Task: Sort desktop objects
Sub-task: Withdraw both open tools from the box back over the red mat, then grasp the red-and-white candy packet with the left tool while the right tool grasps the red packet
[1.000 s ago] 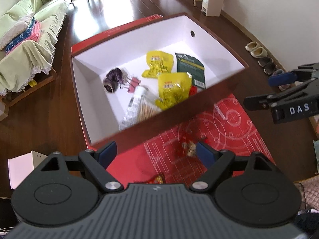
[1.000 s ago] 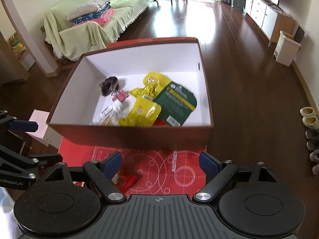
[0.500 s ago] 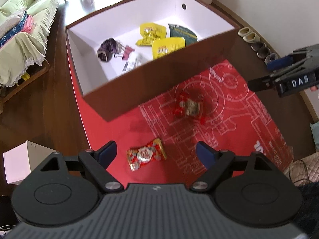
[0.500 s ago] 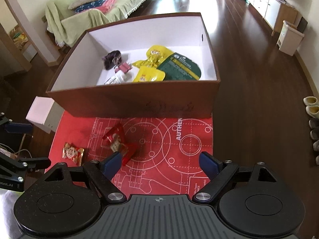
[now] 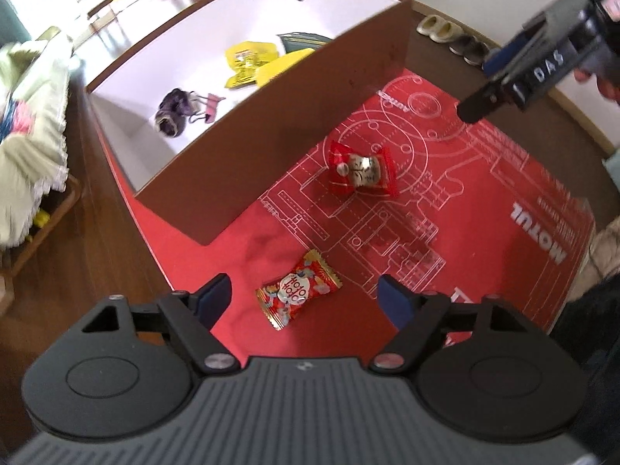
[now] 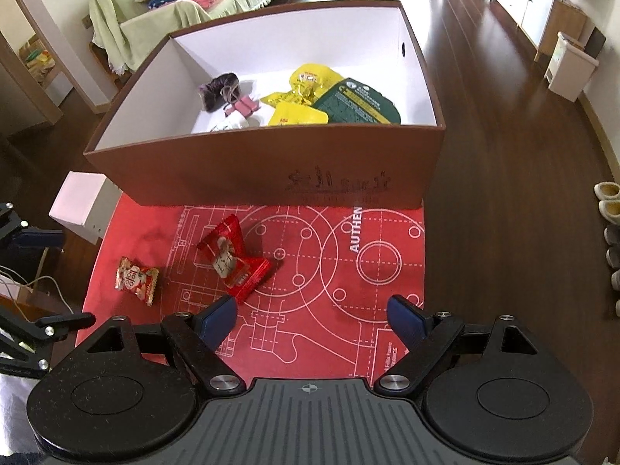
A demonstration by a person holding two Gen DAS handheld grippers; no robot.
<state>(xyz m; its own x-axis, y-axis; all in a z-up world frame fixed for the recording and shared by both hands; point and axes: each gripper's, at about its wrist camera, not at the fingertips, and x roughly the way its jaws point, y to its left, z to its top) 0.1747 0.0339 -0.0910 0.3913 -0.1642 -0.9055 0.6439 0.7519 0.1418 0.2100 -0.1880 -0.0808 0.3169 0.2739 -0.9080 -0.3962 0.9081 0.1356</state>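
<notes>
Both claws back off the box – two sweets left on the desk
Left claw point(image 5: 304, 296) (agape, empty) now hangs over the small candy point(image 5: 297, 294); right claw point(image 6: 312, 316) gapes near the red packet point(image 6: 232, 259)

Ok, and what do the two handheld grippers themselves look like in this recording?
Both look alike. The left gripper and right gripper each have a ribbed grey body, two round black discs, black linkage arms with silver pivot screws, and dark blue finger pads. Seen from the left wrist view, the right gripper carries white "DAS" lettering on its side. No cables on them are visible, and no sleeves can be made out.
</notes>
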